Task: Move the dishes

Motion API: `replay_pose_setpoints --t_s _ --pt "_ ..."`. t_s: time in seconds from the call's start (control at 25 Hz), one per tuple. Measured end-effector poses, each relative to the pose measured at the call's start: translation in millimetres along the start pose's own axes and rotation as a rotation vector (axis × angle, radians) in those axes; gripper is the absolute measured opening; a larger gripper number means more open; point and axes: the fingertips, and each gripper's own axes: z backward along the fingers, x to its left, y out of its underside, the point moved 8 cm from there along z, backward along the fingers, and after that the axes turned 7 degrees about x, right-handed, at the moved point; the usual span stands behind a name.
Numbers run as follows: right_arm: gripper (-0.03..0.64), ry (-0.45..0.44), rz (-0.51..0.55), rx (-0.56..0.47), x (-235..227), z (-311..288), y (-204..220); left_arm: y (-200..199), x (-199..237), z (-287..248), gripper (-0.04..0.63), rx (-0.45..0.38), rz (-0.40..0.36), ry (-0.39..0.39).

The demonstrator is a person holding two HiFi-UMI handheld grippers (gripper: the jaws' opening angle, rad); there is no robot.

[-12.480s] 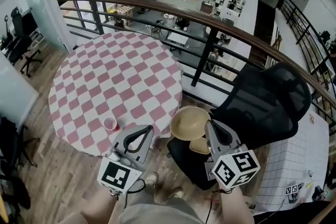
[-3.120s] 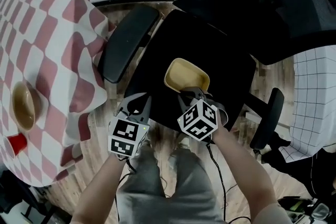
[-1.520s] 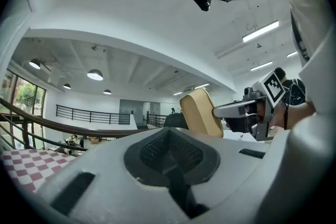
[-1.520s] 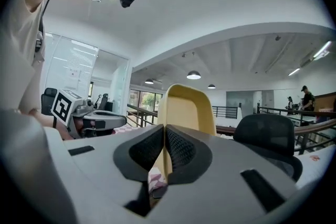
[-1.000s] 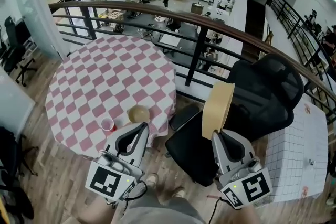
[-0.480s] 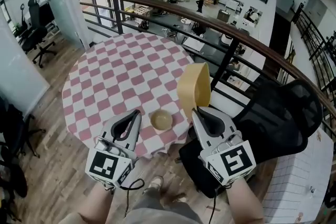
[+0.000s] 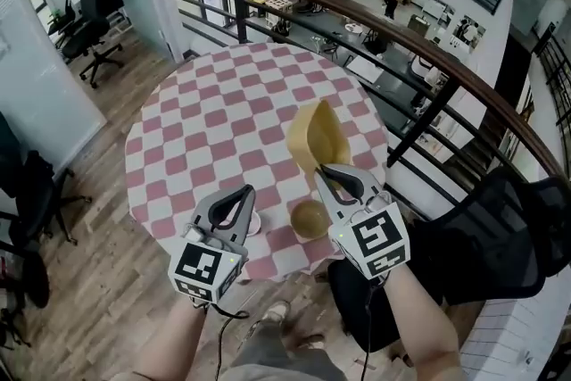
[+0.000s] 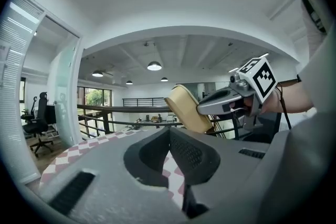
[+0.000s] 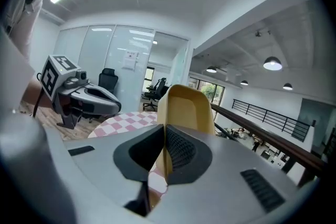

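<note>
My right gripper [image 7: 326, 169] is shut on the rim of a yellow square dish [image 7: 312, 134], which stands on edge in the air above the near right part of the round pink-and-white checked table [image 7: 223, 111]. In the right gripper view the dish [image 9: 184, 105] rises from between the jaws. A small tan bowl [image 7: 309, 217] sits on the table just below that gripper. My left gripper [image 7: 244, 191] is shut and empty, over the table's near edge. The left gripper view shows the dish [image 8: 186, 107] held up to its right.
A dark handrail with black bars [image 7: 401, 40] curves behind the table, with a drop to a lower floor beyond. A black office chair [image 7: 500, 236] stands at the right, next to my right arm. Wood floor and another chair [image 7: 89, 22] lie to the left.
Both grippers have swung left from the black chair to over the table's near edge. The yellow dish has come along and now hangs above the table near the tan bowl.
</note>
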Motion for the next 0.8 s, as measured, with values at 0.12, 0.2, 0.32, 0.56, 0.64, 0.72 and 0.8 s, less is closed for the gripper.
replay_pose_setpoints --t_s 0.12,0.2,0.32,0.56,0.64,0.72,0.8 --pt "0.028 -0.046 0.012 0.047 2 -36 15 14 15 -9 0.012 0.022 -0.006 -0.015" --pt "0.028 -0.069 0.015 0.083 4 -55 25 23 25 -16 0.012 0.025 -0.001 -0.024" --pt "0.028 -0.099 0.032 0.128 9 -82 41 41 38 -28 0.012 0.039 0.013 -0.032" --pt "0.028 -0.150 0.130 0.228 17 -131 68 74 54 -49 0.014 0.075 0.054 -0.031" --pt "0.028 -0.164 0.163 0.252 21 -148 75 87 59 -55 0.012 0.088 0.079 -0.028" --pt "0.028 -0.182 0.191 0.279 26 -164 85 102 62 -59 0.012 0.104 0.097 -0.030" --pt "0.028 -0.203 0.237 0.307 31 -178 94 116 65 -64 0.012 0.124 0.108 -0.034"
